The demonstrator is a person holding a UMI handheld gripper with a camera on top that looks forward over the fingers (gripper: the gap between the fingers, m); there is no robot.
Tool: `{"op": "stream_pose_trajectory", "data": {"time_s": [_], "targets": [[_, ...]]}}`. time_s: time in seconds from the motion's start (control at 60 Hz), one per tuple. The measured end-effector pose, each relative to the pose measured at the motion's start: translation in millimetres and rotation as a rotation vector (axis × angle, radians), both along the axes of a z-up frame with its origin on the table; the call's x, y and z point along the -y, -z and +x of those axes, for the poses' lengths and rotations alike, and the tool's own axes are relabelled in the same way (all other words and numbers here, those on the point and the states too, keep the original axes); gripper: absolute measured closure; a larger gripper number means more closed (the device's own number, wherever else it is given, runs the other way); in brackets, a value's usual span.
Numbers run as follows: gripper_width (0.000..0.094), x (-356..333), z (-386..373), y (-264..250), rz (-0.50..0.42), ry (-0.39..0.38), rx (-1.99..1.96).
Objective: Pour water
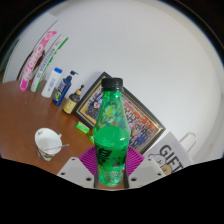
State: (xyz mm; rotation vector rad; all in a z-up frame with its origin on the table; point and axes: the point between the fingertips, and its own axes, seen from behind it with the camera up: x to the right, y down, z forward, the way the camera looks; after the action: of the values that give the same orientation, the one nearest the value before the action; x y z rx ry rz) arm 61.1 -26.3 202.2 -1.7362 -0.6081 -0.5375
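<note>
A green plastic bottle (110, 135) with a black cap stands upright between my fingers, held above the wooden table (30, 115). My gripper (110, 165) is shut on the bottle's lower body, the purple pads (88, 160) pressing it from both sides. A white cup (47, 141) with a stick or spoon in it sits on the table to the left of the bottle, beyond my left finger.
A framed colourful picture (140, 118) lies behind the bottle. Several bottles and tubes (58, 85) stand along the white wall at the back left. A white bag with "GIFT" lettering (172, 155) sits to the right. A small yellow-green item (82, 126) lies near the frame.
</note>
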Motion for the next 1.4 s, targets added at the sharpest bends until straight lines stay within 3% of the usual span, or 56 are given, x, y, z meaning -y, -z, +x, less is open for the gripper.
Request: {"op": "stream_pose_trajectory", "data": {"time_s": [0.383,0.583,0.7,0.817,0.95,1.05,1.067,1.117,1.4], "targets": [[0.0588,1.4,-12.5,73.8,-0.102,-0.099,-0.581],[0.0584,-5.5,-6.4,113.0,-0.133,-0.075,-0.657],[0.0582,-6.6,-1.9,112.4,-0.101,-0.082,-0.672],[0.0515,-5.6,-2.7,111.4,-0.093,-0.08,-0.667],[0.0379,-3.9,1.6,117.3,-0.136,-0.034,-0.663],[0.0079,5.3,2.3,124.0,-0.201,0.012,-0.693],[0.0065,7.5,3.1,124.0,-0.21,0.021,-0.699],[0.0098,15.8,8.1,122.7,-0.226,0.052,-0.709],[0.0078,117.7,8.7,76.0,-0.285,0.259,-0.681]]}}
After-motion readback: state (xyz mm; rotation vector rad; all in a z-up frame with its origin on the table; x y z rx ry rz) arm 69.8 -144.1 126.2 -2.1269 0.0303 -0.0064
